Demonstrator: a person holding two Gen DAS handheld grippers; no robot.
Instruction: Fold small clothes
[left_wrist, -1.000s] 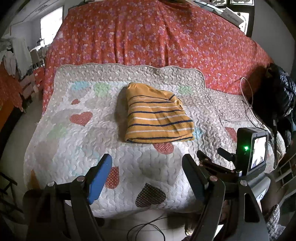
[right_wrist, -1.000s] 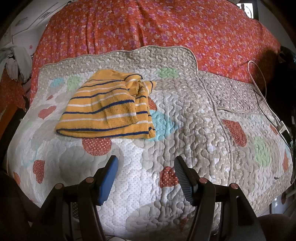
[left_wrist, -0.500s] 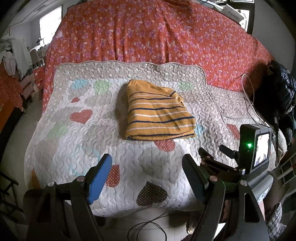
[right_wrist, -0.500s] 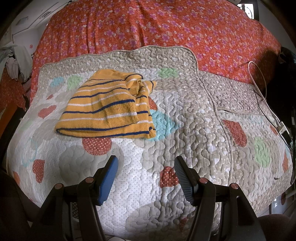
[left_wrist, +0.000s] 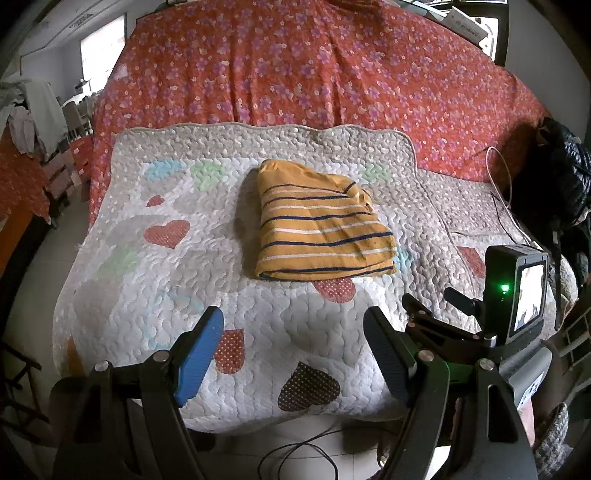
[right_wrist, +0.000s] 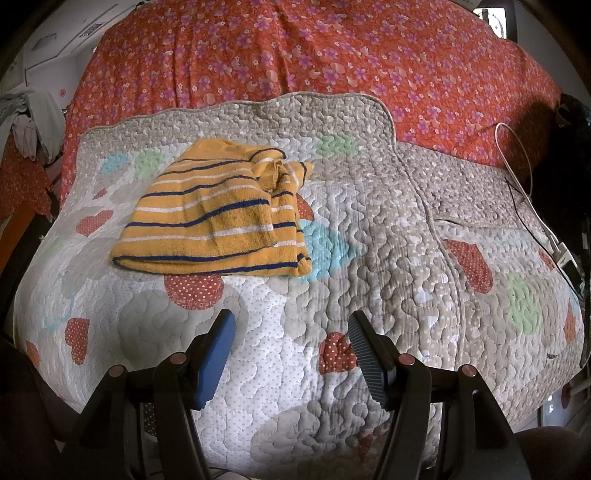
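Lying folded into a compact wedge near the middle of the quilt (left_wrist: 122, 258), a mustard striped top (left_wrist: 317, 229), navy and white bands running across it, layers stacked, one bunched corner poking out on the right side in the right-wrist view (right_wrist: 221, 218). Looks close to finished, judging by the neat bottom fold. Hovering well short of it, left tongs (left_wrist: 293, 354), spread wide, nothing between them. Same story for right tongs (right_wrist: 291, 354): spread, empty, hanging above the near edge of the quilt, the top up and to the left.

Worth tidying that bunched corner if anything remains: coming in low, pinching just the loose flap, tucking it flat without dragging the stack sideways. Soft knit, likely to slide on itself, so a light pin on the opposite edge with the other tongs would probably help.

Underneath, a puffy cream-and-grey quilt scattered with red dotted hearts and pastel patches, spread over a red floral sheet (left_wrist: 314, 74) covering the bed. Off to the right, a white cable (right_wrist: 517, 158) looping across the bedding, a dark padded jacket (left_wrist: 565, 173) slumped at the edge. In the left-wrist view, a small screen with a green light (left_wrist: 517, 291) mounted on the other tool. Far left, clothes heaped on a rack (left_wrist: 33, 114), pale tiled floor with a black cord (left_wrist: 295, 454) below.
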